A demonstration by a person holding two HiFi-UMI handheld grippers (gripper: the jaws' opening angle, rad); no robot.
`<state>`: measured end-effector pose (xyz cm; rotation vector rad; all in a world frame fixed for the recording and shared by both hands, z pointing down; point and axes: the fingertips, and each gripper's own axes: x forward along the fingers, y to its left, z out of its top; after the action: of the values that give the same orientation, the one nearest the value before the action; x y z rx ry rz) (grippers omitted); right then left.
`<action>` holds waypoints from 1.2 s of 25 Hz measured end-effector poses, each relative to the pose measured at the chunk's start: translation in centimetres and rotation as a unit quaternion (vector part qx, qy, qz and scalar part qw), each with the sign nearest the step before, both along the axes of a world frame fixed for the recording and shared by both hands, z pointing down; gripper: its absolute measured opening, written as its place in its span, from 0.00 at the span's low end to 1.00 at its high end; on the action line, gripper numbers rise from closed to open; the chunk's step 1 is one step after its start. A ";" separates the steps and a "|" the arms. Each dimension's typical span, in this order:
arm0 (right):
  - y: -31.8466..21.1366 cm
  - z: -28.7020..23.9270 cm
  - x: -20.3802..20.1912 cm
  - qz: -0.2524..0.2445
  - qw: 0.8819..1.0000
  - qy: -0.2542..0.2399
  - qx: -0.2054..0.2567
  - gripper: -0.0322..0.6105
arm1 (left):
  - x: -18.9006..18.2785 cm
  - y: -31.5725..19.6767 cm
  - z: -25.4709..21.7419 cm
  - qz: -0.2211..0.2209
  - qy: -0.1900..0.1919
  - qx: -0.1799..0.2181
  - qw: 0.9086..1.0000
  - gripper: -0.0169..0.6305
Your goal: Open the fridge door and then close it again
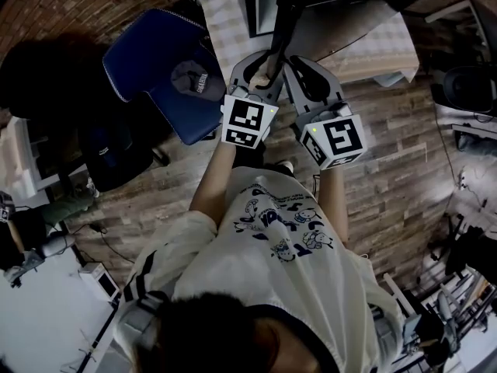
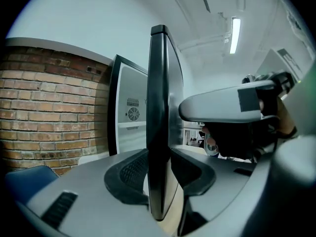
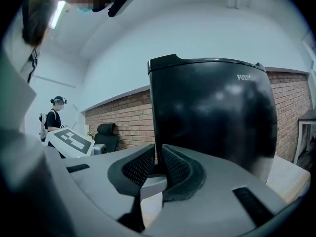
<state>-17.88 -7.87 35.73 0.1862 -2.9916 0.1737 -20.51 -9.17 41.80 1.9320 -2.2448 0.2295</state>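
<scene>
The black fridge door (image 2: 159, 93) stands open, edge-on between the pads of my left gripper (image 2: 159, 174). These jaws are open, with the pads close beside the door's two faces. Behind it at the left is the fridge's white inside (image 2: 131, 117). My right gripper (image 3: 159, 171) is shut on the door's thin free edge, and the glossy door face (image 3: 212, 112) fills the right of that view. From above, the left gripper (image 1: 260, 76) and right gripper (image 1: 289, 70) meet side by side at the door's edge (image 1: 279, 29).
A blue chair (image 1: 155, 61) with a dark cap (image 1: 198, 78) on it stands left of the grippers. The fridge stands on a checked cloth (image 1: 373, 49). A brick wall (image 2: 49, 107) runs behind. A person with a headset (image 3: 55, 115) and an office chair (image 3: 106, 135) are further off.
</scene>
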 end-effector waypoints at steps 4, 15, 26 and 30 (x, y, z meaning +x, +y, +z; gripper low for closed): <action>-1.3 0.5 -1.0 0.013 1.000 0.003 -0.007 0.15 | -1.7 -0.6 0.1 0.000 0.001 0.000 1.000 0.26; -4.0 1.5 -3.4 0.038 0.999 0.015 -0.014 0.15 | -5.5 -1.6 -0.2 -0.008 0.008 0.005 1.000 0.26; -5.4 2.2 -6.1 0.040 0.999 0.022 -0.017 0.15 | -9.1 -3.0 -0.1 -0.030 0.007 0.008 0.999 0.23; -6.1 2.4 -6.9 0.052 0.998 0.023 -0.019 0.15 | -10.0 -3.5 0.0 -0.032 0.007 0.009 0.999 0.22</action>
<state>-24.75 -13.95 38.17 0.3378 -2.9315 0.2331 -30.55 -12.64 41.83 1.8619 -2.3021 0.1885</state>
